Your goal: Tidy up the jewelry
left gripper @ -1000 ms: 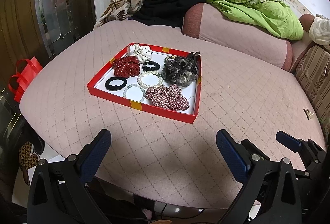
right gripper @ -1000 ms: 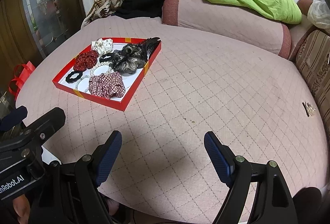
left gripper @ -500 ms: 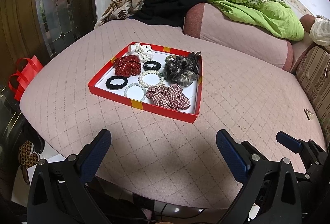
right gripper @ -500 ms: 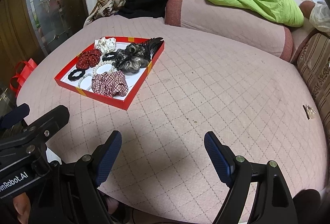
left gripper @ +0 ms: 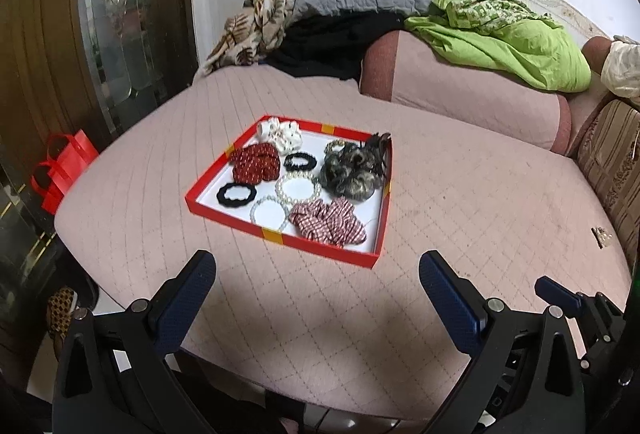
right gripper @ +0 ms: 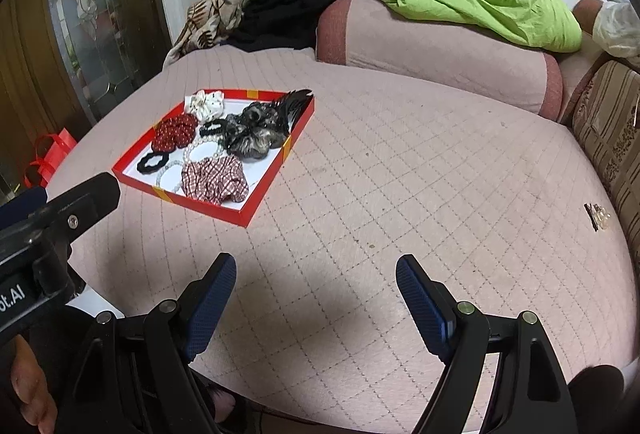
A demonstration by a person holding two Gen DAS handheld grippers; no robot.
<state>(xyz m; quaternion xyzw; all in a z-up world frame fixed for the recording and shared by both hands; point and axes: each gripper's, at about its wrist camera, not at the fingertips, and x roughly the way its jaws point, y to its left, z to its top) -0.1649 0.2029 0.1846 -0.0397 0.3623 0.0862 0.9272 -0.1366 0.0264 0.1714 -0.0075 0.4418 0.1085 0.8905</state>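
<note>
Your left gripper [left gripper: 316, 276] and right gripper [right gripper: 316, 276] both hung spread wide and empty above the pink quilted bed [right gripper: 400, 174]. White lettering on the left gripper's body read only "ot.AI", the rest cut off by the frame edge. The red tray [left gripper: 280, 237] sat ahead holding scrunchies [left gripper: 327, 222] and pearl bracelets [left gripper: 298, 187]; a small clip [right gripper: 596, 216] lay well apart, too small to make out

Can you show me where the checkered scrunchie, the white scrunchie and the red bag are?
Checkered scrunchie [left gripper: 327, 221], left wrist view, on its folds.
White scrunchie [left gripper: 280, 132], left wrist view, on its middle.
Red bag [left gripper: 66, 170], left wrist view, on its front.
</note>
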